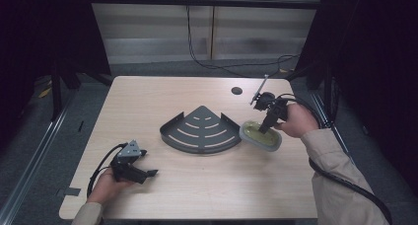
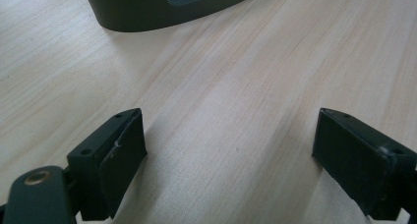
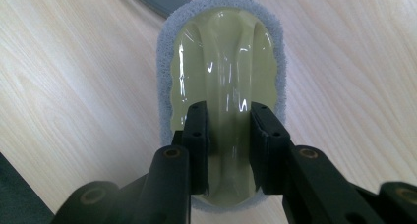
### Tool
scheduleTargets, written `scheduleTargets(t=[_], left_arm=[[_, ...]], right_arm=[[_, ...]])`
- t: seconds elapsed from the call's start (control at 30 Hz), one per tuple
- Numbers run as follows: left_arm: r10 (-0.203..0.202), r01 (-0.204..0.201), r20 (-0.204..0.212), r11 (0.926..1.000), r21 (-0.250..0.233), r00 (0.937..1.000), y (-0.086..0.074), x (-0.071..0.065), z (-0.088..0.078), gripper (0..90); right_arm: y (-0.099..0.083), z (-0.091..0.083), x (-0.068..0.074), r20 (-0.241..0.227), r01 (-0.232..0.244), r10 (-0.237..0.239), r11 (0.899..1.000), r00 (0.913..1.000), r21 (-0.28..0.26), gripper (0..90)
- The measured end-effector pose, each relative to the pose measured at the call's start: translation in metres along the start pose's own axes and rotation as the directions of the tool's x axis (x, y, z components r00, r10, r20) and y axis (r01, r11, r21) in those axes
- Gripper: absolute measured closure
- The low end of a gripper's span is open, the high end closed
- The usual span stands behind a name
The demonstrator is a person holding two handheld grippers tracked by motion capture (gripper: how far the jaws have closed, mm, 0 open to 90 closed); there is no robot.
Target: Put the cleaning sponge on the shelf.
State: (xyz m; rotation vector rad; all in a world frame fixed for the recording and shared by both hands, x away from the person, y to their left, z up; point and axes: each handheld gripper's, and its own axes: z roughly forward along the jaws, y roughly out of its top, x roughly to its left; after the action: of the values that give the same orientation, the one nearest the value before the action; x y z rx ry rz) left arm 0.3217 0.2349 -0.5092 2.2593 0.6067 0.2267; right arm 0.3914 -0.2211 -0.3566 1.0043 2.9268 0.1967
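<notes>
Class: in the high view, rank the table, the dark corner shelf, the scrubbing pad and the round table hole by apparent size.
1. Table
2. Corner shelf
3. Scrubbing pad
4. Table hole

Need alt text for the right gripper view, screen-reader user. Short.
The right gripper has its two black fingers closed on the raised central ridge of a pale yellow-green scrubbing pad edged with grey sponge. The pad lies on a light wood table, with the rim of a dark grey rack just beyond it.

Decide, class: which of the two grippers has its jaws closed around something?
The right gripper: its jaws clamp the scrubber's yellow-green handle ridge. The left gripper gapes over bare table.
</notes>
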Motion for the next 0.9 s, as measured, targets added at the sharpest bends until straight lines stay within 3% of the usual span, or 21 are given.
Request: scheduleTargets(t=[0.9], left_arm=[[-0.003,0.003,0.004,1.0000,0.002,1.0000,0.000,0.000,0.000,12.0]], right_arm=[[0.032,-0.010,0.002,0.013,-0.017,0.017,1.000,0.9998,-0.008,71.5]])
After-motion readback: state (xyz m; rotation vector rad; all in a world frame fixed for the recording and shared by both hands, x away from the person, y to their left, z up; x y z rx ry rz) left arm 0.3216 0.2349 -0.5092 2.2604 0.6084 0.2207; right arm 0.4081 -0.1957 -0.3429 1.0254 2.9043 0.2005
